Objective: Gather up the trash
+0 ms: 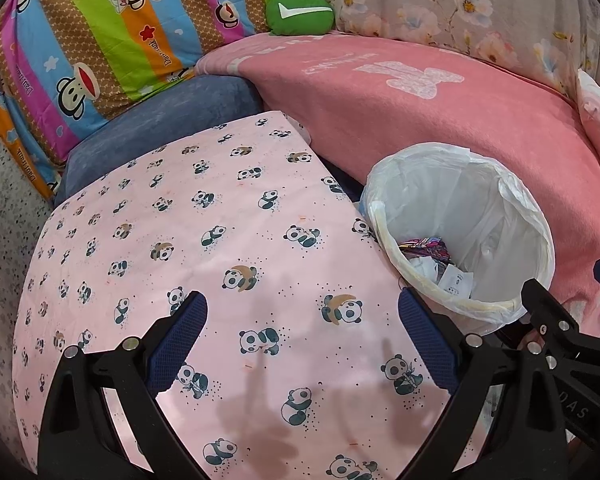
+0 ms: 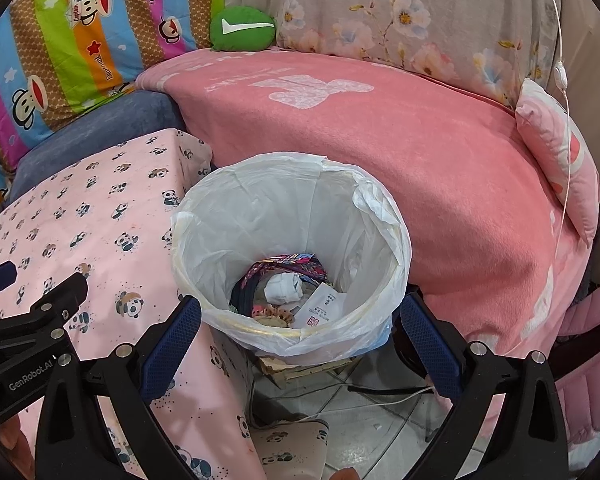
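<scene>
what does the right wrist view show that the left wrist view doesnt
Only the right wrist view shows the tiled floor, the white cable and the balled white paper in the bin. Only the left shows most of the panda cloth. Both show the lined bin, green cushion and pink blanket.

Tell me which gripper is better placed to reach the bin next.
Right. The right gripper sits directly over the bin, jaws open and empty, its mouth between them. The left gripper, also open and empty, is over the panda cloth, with the bin off to its right.
</scene>
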`<action>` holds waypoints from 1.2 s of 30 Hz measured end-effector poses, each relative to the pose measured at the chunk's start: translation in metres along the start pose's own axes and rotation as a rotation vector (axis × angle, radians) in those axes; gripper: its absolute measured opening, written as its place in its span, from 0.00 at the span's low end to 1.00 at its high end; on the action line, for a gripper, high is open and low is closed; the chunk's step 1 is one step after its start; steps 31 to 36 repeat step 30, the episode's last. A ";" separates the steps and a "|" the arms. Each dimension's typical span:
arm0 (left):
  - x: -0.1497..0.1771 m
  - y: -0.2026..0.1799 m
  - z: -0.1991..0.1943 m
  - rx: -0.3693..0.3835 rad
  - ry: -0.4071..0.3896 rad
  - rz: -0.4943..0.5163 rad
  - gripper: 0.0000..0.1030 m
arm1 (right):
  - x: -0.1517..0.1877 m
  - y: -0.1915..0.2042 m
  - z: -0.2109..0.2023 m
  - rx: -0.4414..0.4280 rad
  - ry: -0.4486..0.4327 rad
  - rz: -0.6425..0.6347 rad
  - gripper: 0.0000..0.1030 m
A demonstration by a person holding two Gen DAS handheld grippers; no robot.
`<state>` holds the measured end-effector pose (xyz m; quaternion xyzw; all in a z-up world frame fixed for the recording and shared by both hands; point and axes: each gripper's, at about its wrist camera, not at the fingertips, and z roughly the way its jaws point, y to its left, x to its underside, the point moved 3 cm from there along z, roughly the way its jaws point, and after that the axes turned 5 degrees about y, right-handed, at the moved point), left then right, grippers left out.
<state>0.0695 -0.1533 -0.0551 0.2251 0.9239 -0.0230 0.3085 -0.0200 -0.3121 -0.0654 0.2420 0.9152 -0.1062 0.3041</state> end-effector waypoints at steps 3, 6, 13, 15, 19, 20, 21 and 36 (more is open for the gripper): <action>0.000 0.000 0.000 0.002 0.002 0.001 0.89 | 0.000 0.000 0.000 -0.001 -0.001 0.001 0.94; 0.001 -0.001 0.000 0.002 0.003 0.001 0.89 | 0.000 0.000 0.000 -0.001 -0.001 0.002 0.94; 0.001 -0.002 0.000 0.004 0.005 0.002 0.89 | 0.000 0.000 0.000 -0.001 -0.001 0.002 0.94; 0.002 -0.002 0.000 0.003 0.004 0.004 0.89 | 0.000 0.000 0.000 -0.001 -0.001 0.002 0.94; 0.002 -0.002 0.000 0.004 0.007 0.003 0.89 | 0.001 0.000 0.000 -0.001 -0.002 0.002 0.94; 0.002 -0.002 0.000 0.004 0.007 0.003 0.89 | 0.000 -0.001 0.000 0.000 -0.001 0.002 0.94; 0.002 -0.002 0.000 0.005 0.007 0.001 0.89 | 0.000 -0.001 0.000 -0.001 -0.001 0.002 0.94; 0.003 -0.002 0.004 0.034 0.020 0.011 0.89 | 0.001 -0.001 -0.001 -0.001 -0.002 0.006 0.94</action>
